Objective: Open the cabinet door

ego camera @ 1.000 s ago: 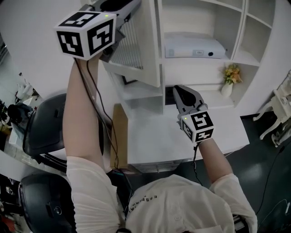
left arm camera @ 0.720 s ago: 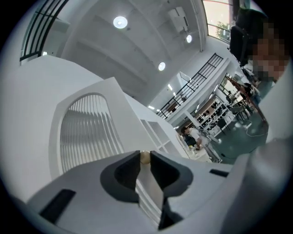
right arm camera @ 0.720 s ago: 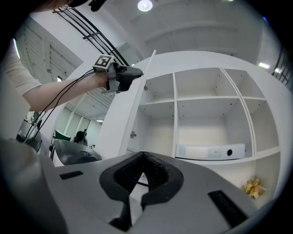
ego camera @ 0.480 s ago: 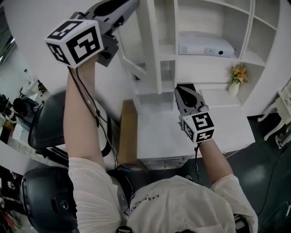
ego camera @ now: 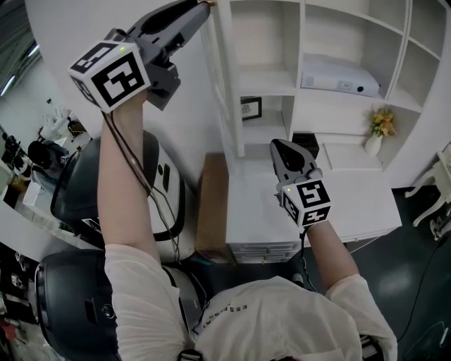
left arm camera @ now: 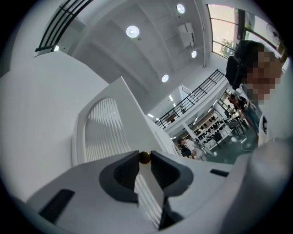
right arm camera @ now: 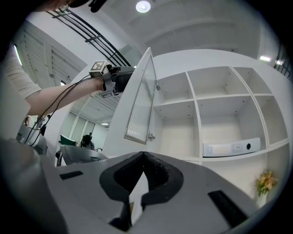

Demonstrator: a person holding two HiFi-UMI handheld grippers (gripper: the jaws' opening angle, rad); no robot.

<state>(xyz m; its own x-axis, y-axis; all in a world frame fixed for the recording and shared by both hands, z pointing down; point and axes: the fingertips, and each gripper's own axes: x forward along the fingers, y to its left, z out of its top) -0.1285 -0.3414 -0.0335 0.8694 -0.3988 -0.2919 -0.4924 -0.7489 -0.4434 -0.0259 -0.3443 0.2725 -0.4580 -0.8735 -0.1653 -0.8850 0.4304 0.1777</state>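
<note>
Overhead, left gripper (ego camera: 202, 6) pinches the brass knob (left arm camera: 144, 157) of the swung-out cabinet door (right arm camera: 139, 96), its jaws opening; right gripper (ego camera: 280, 147), jaws closed on nothing, faces the shelves (right arm camera: 215, 97)

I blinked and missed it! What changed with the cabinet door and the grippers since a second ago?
The cabinet door swung further open, pulled toward the person's left by the left gripper, which grips its small knob. Those jaws are just starting to open, with the knob still between them. The right gripper stayed shut and empty. The white box and flower vase did not move.
</note>
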